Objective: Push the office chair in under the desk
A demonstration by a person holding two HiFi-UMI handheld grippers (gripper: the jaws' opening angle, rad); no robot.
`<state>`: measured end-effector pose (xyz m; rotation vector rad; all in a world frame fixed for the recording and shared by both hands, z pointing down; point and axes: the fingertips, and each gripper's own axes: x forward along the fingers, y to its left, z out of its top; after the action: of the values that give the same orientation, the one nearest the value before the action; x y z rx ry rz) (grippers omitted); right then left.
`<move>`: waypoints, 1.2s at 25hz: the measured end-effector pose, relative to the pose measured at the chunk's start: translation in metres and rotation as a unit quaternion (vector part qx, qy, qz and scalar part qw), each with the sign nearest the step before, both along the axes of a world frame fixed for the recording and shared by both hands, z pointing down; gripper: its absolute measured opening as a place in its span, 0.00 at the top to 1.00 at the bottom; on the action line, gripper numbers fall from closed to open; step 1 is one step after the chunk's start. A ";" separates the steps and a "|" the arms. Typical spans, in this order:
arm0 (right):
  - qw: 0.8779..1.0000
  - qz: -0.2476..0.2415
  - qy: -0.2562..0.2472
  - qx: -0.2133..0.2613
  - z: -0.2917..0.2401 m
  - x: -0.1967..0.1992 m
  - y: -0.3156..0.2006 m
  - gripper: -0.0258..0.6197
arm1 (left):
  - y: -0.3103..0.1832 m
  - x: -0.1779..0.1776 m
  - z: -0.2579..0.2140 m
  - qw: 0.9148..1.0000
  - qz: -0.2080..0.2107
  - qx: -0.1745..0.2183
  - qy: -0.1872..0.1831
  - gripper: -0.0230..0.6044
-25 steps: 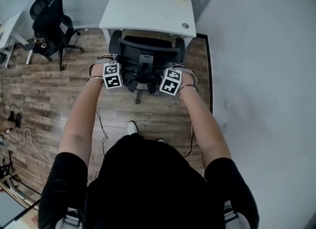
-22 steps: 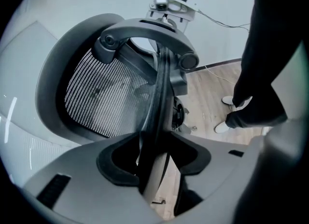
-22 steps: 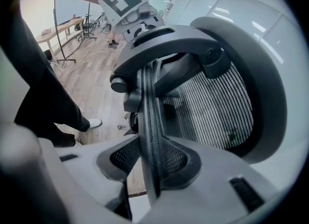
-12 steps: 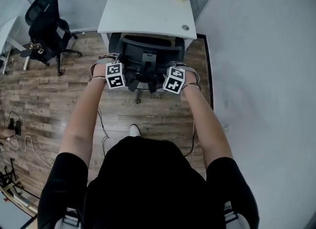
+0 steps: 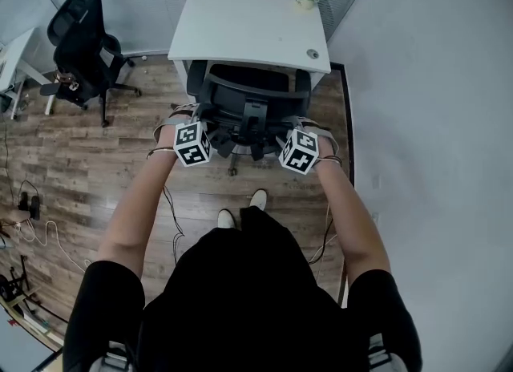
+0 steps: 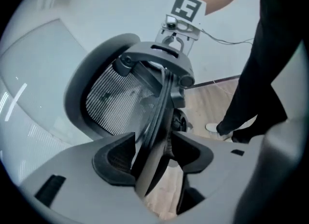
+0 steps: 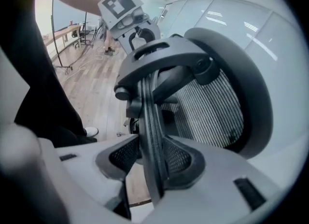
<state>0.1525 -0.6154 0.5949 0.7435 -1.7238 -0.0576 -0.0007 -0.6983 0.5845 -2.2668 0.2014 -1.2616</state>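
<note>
Presently, the left gripper [image 6: 153, 158] is being opened, the backrest rim [image 6: 155, 126] standing loose between its jaws; the right gripper [image 7: 150, 159] is likewise being opened about the opposite rim [image 7: 148, 117]. Both edges are straddled so that the office chair [image 5: 248, 91] is steered squarely. The chair is lodged against the desk [image 5: 244, 30], apparently tucked in.

Held out ahead, the left gripper [image 6: 152, 158] and right gripper [image 7: 150, 160] are opening their jaws, the chair back [image 6: 120, 92] between them.

Wood floor [image 5: 96, 162], grey walls [image 5: 433, 122] — 2nd blk chair [image 5: 84, 34] left.
</note>
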 end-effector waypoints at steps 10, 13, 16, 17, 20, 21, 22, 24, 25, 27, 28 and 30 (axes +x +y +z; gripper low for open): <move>0.949 0.053 -0.284 0.129 -0.115 -0.016 0.013 0.77 | 0.029 -0.001 -0.099 0.944 -0.102 -0.083 0.301 0.76; 0.904 0.073 -0.380 0.181 -0.153 -0.022 0.017 0.81 | 0.038 0.014 -0.127 0.925 -0.104 -0.083 0.357 0.85; 0.871 0.081 -0.428 0.225 -0.182 -0.024 0.016 0.88 | 0.045 0.029 -0.154 0.905 -0.099 -0.089 0.405 0.91; 0.865 0.083 -0.435 0.237 -0.190 -0.024 0.015 0.90 | 0.046 0.033 -0.161 0.898 -0.097 -0.093 0.418 0.93; 0.847 0.090 -0.452 0.265 -0.208 -0.022 0.008 0.93 | 0.047 0.046 -0.179 0.882 -0.096 -0.106 0.448 0.97; 0.842 0.091 -0.458 0.269 -0.213 -0.021 0.005 0.95 | 0.047 0.050 -0.184 0.879 -0.096 -0.109 0.455 0.97; 0.838 0.093 -0.463 0.271 -0.215 -0.019 0.003 0.96 | 0.046 0.053 -0.188 0.875 -0.097 -0.111 0.461 0.97; 0.835 0.096 -0.469 0.272 -0.218 -0.017 0.001 0.96 | 0.047 0.060 -0.196 0.868 -0.093 -0.115 0.474 0.97; 0.834 0.096 -0.470 0.272 -0.219 -0.016 0.001 0.96 | 0.048 0.063 -0.199 0.866 -0.091 -0.114 0.478 0.97; 0.833 0.094 -0.472 0.273 -0.221 -0.014 0.001 0.96 | 0.048 0.069 -0.204 0.864 -0.088 -0.111 0.483 0.97; 0.832 0.093 -0.473 0.275 -0.222 -0.013 0.001 0.96 | 0.048 0.072 -0.205 0.863 -0.088 -0.110 0.485 0.97; 0.831 0.091 -0.473 0.278 -0.224 -0.010 0.001 0.96 | 0.047 0.076 -0.206 0.862 -0.090 -0.112 0.487 0.97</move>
<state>0.1422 -0.6144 0.3709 1.5451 -2.6095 -0.0664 0.0757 -0.6515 0.3784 -2.9533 0.6576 -0.0802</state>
